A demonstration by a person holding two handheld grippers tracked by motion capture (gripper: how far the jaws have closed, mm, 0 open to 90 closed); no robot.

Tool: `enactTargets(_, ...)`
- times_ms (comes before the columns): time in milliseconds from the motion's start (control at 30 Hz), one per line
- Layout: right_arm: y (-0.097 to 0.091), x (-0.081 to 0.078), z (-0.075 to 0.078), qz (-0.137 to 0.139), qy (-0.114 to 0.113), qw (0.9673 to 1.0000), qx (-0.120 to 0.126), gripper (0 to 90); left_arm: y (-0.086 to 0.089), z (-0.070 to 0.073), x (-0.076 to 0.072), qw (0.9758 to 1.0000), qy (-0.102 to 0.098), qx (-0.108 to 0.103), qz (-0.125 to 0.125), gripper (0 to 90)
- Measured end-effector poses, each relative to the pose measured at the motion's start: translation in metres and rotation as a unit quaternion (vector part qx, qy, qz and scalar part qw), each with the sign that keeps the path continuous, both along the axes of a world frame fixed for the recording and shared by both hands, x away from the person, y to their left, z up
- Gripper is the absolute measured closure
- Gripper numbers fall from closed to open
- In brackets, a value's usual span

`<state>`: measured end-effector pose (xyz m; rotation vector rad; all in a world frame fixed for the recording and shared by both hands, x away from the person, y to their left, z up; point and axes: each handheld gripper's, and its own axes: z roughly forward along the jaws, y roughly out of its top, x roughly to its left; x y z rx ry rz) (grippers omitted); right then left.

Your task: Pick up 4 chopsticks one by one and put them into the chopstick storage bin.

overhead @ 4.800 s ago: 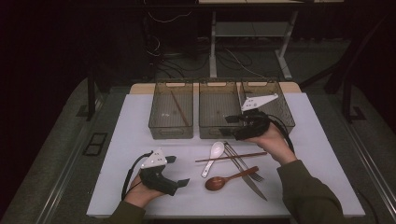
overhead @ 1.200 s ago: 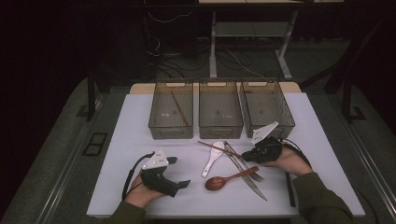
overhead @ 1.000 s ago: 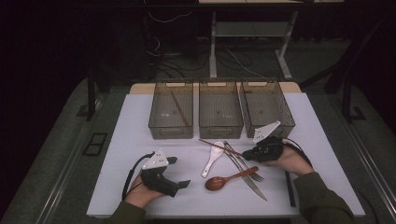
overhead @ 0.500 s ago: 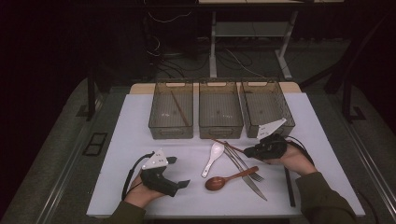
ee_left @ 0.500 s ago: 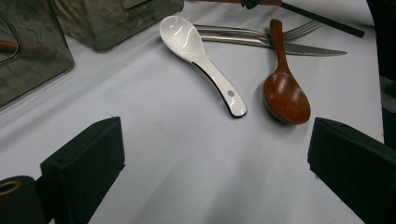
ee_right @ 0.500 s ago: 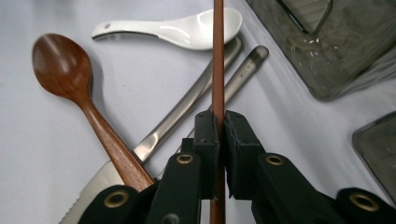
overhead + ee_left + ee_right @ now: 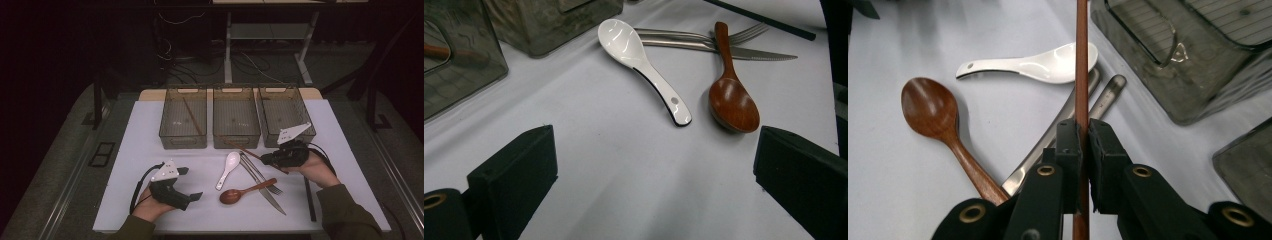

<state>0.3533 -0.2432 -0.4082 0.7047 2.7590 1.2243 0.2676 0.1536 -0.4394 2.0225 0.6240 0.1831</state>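
My right gripper [image 7: 267,159] [image 7: 1081,131] is shut on a thin brown chopstick [image 7: 245,151] [image 7: 1081,60], which points away toward the foot of the middle bin [image 7: 250,135]. Under it lies a pile of cutlery: a white ceramic spoon [image 7: 228,167] [image 7: 639,55] [image 7: 1043,65], a wooden spoon [image 7: 240,192] [image 7: 730,100] [image 7: 930,107], and a steel fork and knife [image 7: 265,182] [image 7: 1068,115]. My left gripper [image 7: 191,183] [image 7: 656,165] rests on the mat at the near left, open and holding nothing.
Three clear bins stand in a row at the back of the white mat [image 7: 130,165]. The left bin [image 7: 170,137] holds one brown chopstick [image 7: 192,117]. The right bin [image 7: 285,95] stands just behind my right hand. A dark stick [image 7: 309,197] lies at the near right.
My right gripper came down from the bins to the cutlery and closed on the brown chopstick, then shifted slightly right with it. The left gripper stayed put.
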Motion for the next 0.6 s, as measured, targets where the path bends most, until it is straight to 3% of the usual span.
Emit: enactTargets(600,0.015,0.001,0.014,-0.037,0.007,0.999,0.024,83.2,0.001,0.0,0.0,1.0,0.004,-0.005,-0.002,2.9)
